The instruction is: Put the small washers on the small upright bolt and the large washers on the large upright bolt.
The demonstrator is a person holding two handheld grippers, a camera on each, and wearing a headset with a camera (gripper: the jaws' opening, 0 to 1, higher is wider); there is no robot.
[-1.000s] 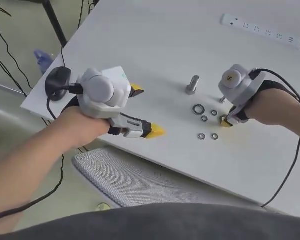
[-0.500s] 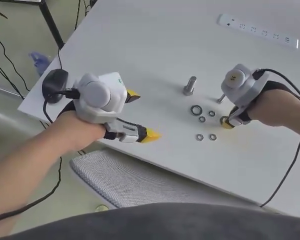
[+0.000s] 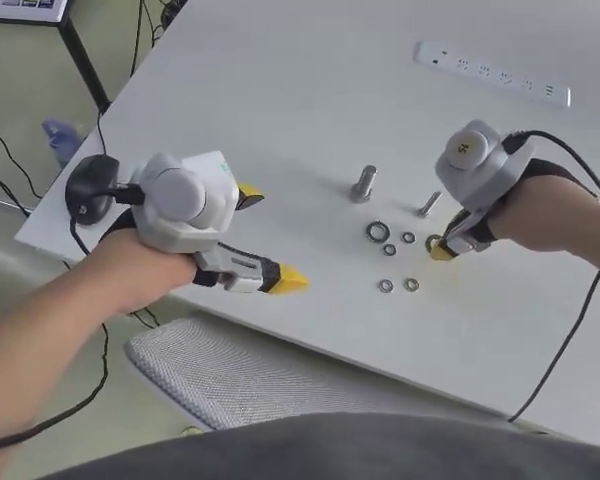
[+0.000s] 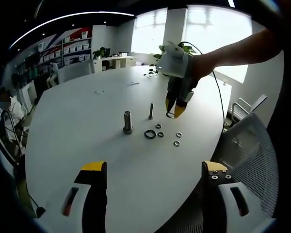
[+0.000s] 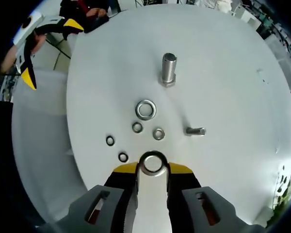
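Head view: your right hand-held gripper [image 3: 438, 246] pinches a large washer [image 3: 432, 242] near the small bolt [image 3: 428, 205]. Left gripper view — your left hand-held gripper [image 4: 154, 167] hangs spread. Right gripper view: only the rim is nipped, so it could slip before the large bolt [image 5: 168, 68].

No text, label or number is legible
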